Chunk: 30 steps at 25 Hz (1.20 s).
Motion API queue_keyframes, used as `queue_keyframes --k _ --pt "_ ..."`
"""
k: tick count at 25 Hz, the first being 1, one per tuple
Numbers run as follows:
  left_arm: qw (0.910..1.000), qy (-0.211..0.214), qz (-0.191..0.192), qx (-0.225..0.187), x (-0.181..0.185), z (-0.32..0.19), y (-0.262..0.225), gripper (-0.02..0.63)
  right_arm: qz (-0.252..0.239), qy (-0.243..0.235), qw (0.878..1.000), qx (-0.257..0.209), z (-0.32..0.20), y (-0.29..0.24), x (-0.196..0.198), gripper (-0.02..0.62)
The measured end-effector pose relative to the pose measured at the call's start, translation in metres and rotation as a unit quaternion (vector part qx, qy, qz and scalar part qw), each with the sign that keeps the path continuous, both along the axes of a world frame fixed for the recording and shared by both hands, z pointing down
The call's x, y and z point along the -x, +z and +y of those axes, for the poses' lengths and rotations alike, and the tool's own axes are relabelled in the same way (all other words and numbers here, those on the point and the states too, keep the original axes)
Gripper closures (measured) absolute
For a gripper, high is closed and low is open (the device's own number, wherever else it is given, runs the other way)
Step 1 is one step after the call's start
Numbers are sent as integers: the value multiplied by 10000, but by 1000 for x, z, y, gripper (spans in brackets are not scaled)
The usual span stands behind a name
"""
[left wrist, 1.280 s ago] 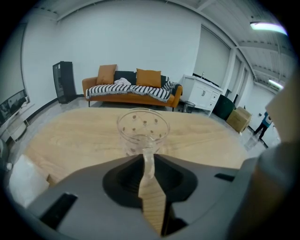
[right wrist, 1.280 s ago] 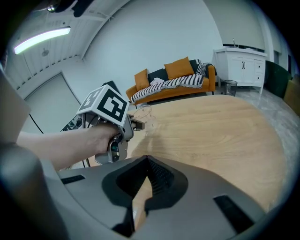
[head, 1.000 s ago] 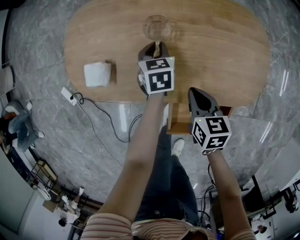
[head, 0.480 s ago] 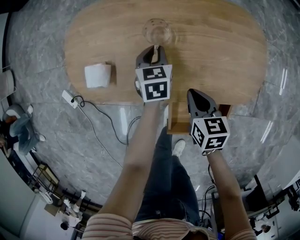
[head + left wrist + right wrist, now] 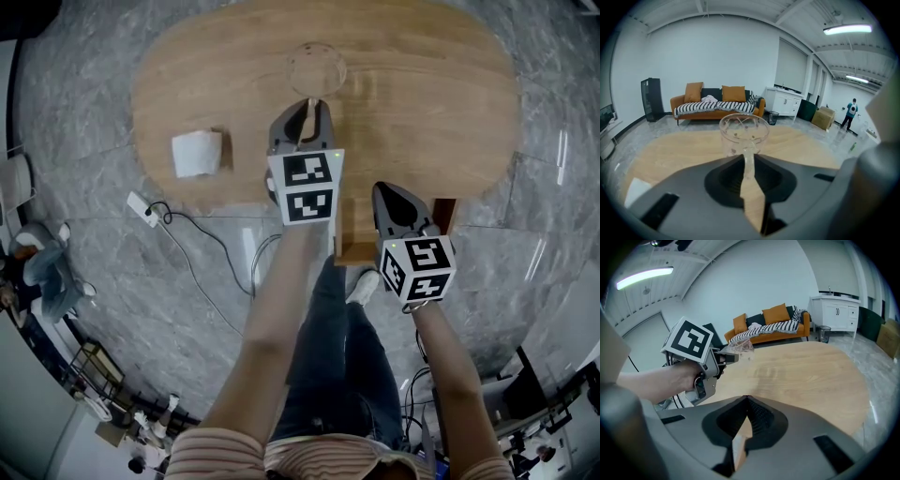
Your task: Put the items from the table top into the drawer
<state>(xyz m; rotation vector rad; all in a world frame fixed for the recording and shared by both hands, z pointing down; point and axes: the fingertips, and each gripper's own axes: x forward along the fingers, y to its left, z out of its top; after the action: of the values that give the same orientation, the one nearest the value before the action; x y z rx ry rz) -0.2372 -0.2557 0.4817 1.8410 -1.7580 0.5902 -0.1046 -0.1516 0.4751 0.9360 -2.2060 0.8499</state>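
A clear glass (image 5: 315, 67) with small dots hangs over the oval wooden table (image 5: 431, 103). My left gripper (image 5: 302, 108) is shut on a thin clear part of it. In the left gripper view, the glass bowl (image 5: 743, 132) stands just past the jaw tips, and the clear strip runs down between the pads. My right gripper (image 5: 386, 191) is shut with nothing in it and hovers at the table's near edge, over the open wooden drawer (image 5: 354, 234). In the right gripper view, the left gripper (image 5: 696, 363) and the glass (image 5: 741, 347) show at the left.
A white folded item (image 5: 197, 153) lies on the table's left part. A white power strip (image 5: 142, 208) with a black cable lies on the marble floor near the table. An orange sofa (image 5: 717, 104) and white cabinets (image 5: 783, 101) stand far behind.
My left gripper has risen with the glass, lifting it off the table and drawing it slightly toward me. The right gripper has risen a little over the drawer.
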Motion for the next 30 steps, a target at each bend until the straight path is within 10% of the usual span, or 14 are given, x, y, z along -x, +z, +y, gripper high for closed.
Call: queue_keyframes --k 30 --pt "9894 1412 -139 -297 -160 114 -67 551 26 807 9961 -360 84 -46 -126 588"
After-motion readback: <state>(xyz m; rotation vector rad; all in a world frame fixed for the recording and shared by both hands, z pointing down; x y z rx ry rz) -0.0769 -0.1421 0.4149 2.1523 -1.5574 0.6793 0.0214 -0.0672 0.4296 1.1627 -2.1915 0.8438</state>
